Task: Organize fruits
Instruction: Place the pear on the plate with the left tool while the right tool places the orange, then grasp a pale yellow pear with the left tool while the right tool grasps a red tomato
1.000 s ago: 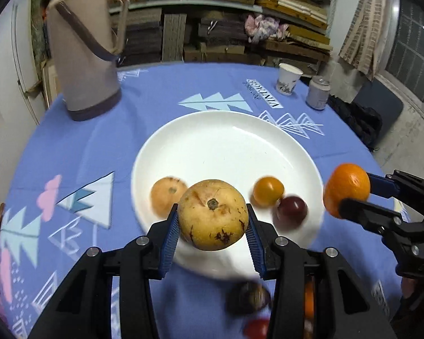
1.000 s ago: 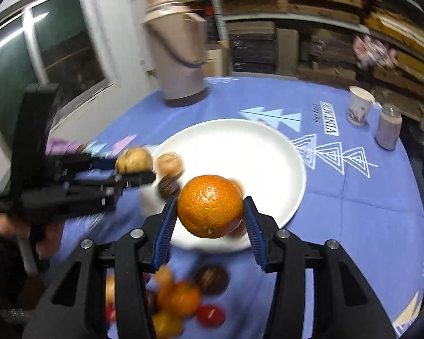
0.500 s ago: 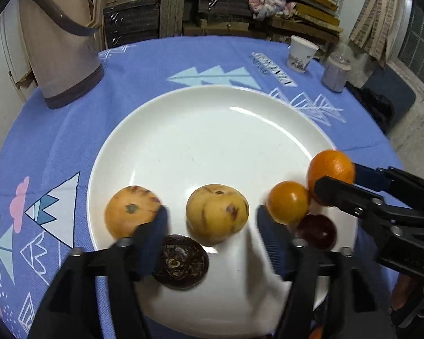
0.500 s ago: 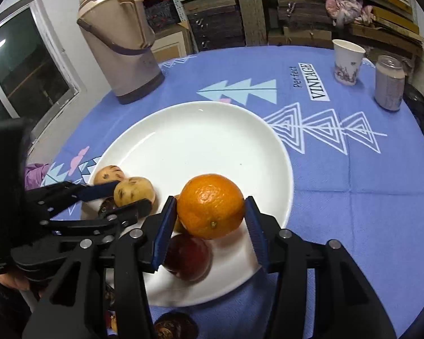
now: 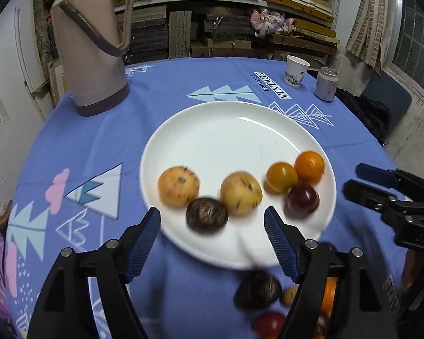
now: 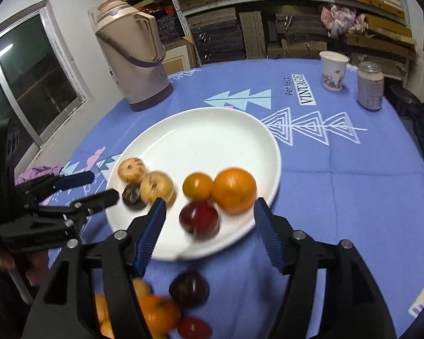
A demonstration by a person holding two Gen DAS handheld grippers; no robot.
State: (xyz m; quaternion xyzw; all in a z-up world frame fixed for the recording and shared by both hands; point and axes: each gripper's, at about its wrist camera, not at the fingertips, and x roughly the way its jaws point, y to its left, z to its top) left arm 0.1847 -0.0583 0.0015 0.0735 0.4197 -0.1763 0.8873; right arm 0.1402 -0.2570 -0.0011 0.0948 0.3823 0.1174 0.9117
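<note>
Six fruits lie on the near part of a white plate (image 5: 240, 141). From the left wrist view they read, left to right: a speckled yellow-orange fruit (image 5: 178, 186), a dark brown wrinkled fruit (image 5: 207, 214) touching a pale yellow spotted fruit (image 5: 241, 193), a small orange fruit (image 5: 281, 177), a larger orange (image 5: 309, 166), and a dark red fruit (image 5: 302, 200) just in front of those two. The plate rests on a surface covered by a blue patterned cloth (image 5: 99, 147).

The left hand-held gripper (image 5: 212, 223) hovers over the plate's near rim, its jaws opening, nothing between the blue pads. The right hand-held gripper (image 6: 209, 212) hovers likewise over the near rim, jaws opening; the orange and the dark red fruit lie ahead of its pads, untouched by them.

Off the plate, near the grippers, lie further fruits on the cloth: a dark brown one (image 6: 188, 289), orange ones (image 6: 155, 312) and a red one (image 6: 194, 328).

Farther back stand a beige thermos jug (image 5: 90, 45), a paper cup (image 5: 295, 71) and a drinks can (image 5: 327, 84).
</note>
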